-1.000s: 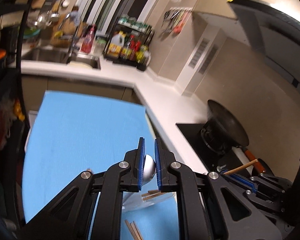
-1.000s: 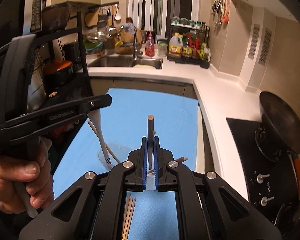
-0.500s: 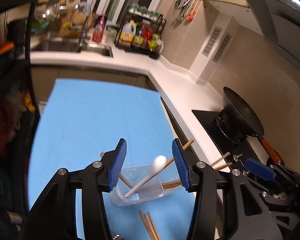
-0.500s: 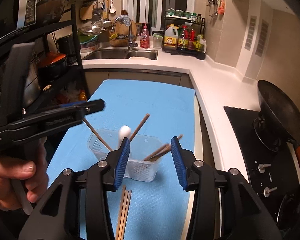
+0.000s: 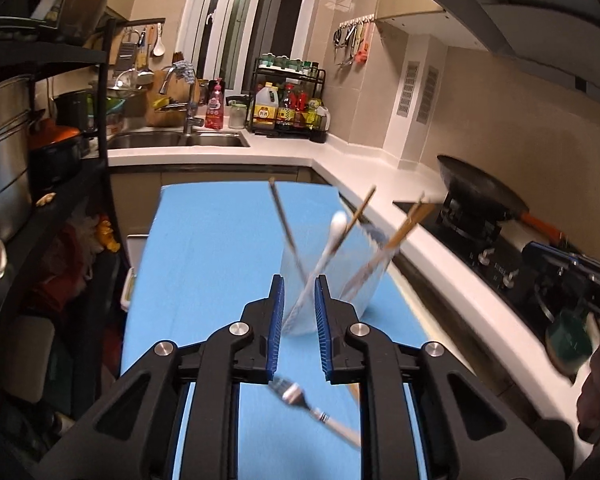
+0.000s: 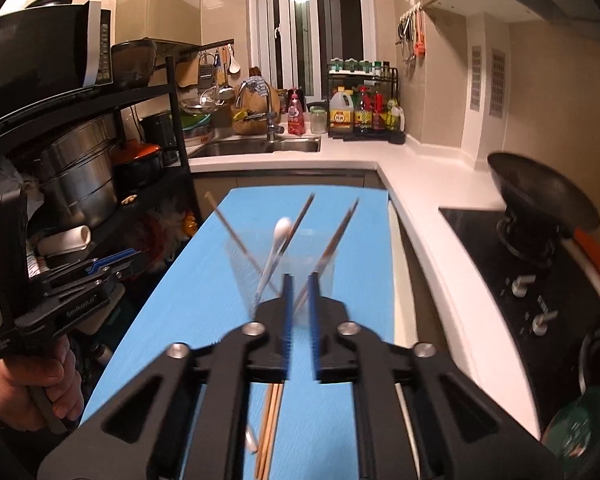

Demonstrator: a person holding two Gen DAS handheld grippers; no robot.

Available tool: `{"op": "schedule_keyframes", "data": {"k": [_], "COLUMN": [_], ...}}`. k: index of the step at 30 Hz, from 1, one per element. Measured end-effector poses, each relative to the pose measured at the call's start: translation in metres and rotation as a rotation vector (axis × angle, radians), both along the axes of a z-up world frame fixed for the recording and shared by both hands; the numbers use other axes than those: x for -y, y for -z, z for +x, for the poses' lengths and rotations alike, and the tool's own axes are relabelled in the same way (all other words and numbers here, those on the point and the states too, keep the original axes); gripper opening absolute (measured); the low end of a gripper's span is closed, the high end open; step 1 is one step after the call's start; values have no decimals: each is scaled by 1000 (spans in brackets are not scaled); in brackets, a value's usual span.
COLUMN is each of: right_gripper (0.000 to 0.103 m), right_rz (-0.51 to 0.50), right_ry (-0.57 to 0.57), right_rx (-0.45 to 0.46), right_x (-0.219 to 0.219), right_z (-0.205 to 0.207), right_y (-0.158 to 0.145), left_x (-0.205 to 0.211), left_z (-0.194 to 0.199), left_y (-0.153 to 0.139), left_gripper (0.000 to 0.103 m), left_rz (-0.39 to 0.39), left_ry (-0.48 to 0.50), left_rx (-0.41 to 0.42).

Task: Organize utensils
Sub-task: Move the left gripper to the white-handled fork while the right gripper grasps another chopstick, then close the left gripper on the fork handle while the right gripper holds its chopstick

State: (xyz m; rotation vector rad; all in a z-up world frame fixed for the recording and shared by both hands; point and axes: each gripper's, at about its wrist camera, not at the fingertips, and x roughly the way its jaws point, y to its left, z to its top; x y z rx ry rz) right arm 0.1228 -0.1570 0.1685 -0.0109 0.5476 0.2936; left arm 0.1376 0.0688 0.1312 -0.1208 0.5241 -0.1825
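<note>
Setting: a kitchen with a blue mat (image 5: 220,240) laid over a table, a white counter (image 5: 380,176) running along the far side and the right.
Clear holder (image 5: 332,280): a see-through plastic utensil holder standing on the mat, just beyond both grippers' fingertips; blurred in both views.
Holder contents: a white spoon (image 5: 332,236) leaning with its bowl up, and several wooden chopsticks (image 5: 404,228) fanning out to left and right above the rim.
Loose fork (image 5: 300,396): a metal fork with a pale handle, lying on the mat nearer than the holder, seen below the left gripper's fingers.
Loose chopsticks (image 6: 270,428): a bundle of wooden chopsticks lying flat on the mat, nearer than the holder, under the right gripper.
Left gripper (image 5: 299,308): jaws have just been closing; a narrow gap remains and nothing is pinched between the blue pads.
Right gripper (image 6: 298,300): jaws have just been closing; blurred, a thin gap shows between the pads, nothing held.
Hands: one hand (image 6: 32,384) grips the left gripper's handle, at the left edge of the right wrist view.
Sink (image 5: 180,140): on the far counter, bottles in a rack (image 5: 288,104) to its right.
Wok (image 5: 480,188): on the stove at right.
</note>
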Motion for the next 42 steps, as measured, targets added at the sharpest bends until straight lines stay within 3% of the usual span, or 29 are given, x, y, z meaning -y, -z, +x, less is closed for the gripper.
{"op": "schedule_keyframes", "data": {"k": [2,9,13,16,28,29,32,39,42], "right_gripper": [3,5,7,7,8,14,17,7,7], "right_rz": [6,7,25,35,-56,-75,-109,-77,-76], "right_ry": [-11,-16,-4,-15,-36,-29,-36,7,15], "right_rx": [-41,-187,-248,-294,-351,-371,-356,-371,-371], "right_x": [-2,-14,-13,-17,-33,-33,-37,-22,-18], "right_z": [-8,-20,-21,-18,-15,-15,-19,-20,-23], "right_y": [29,125,159,177,199,202,204,202,201], "left_x": [3,5,1,5,13,15,25,52,65], "left_z": [-16,-37,-39,-39,-27,-26,-18,-7,-3], "left_y": [21,64,82,93,113,116,132,148,151], "left_gripper": [13,13,13,13,13,13,14,40,42], "left_rz": [31,20,-17,13,-74,-93,-147,-136,-73], "left_ry": [-3,-33,-43,-31,23,34,64,40,15], "left_rx": [-15,-90,-145,-164,-243,-254,-319,-370,-391]}}
